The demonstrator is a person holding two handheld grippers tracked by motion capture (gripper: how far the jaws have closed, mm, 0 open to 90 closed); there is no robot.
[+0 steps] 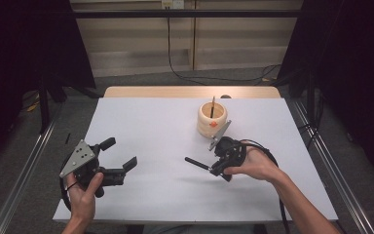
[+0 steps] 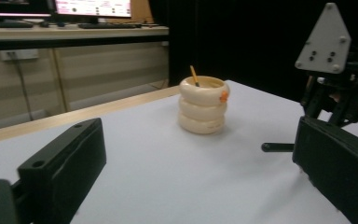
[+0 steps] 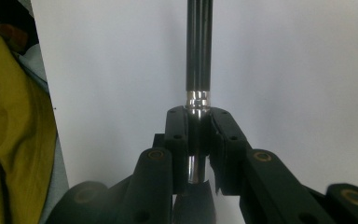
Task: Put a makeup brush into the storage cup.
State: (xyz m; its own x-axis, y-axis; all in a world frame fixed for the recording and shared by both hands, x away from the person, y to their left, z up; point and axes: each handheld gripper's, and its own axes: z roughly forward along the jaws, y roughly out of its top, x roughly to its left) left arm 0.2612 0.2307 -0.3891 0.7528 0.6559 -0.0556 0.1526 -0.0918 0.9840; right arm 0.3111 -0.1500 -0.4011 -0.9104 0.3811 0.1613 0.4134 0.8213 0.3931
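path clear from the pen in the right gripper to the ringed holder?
Nothing visible blocks it. The right gripper is shut on the pen; bare white table lies between it and the cream holder, which already holds a pencil.

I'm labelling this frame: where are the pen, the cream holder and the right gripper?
pen [image 3: 199,51], right gripper view, dark barrel.
cream holder [image 1: 209,124], high view, side wall.
right gripper [image 3: 199,135], right gripper view, between fingertips.

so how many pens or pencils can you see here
2: a dark pen clamped in the right gripper, and a pencil standing in the cream holder. More may be hidden inside the holder.
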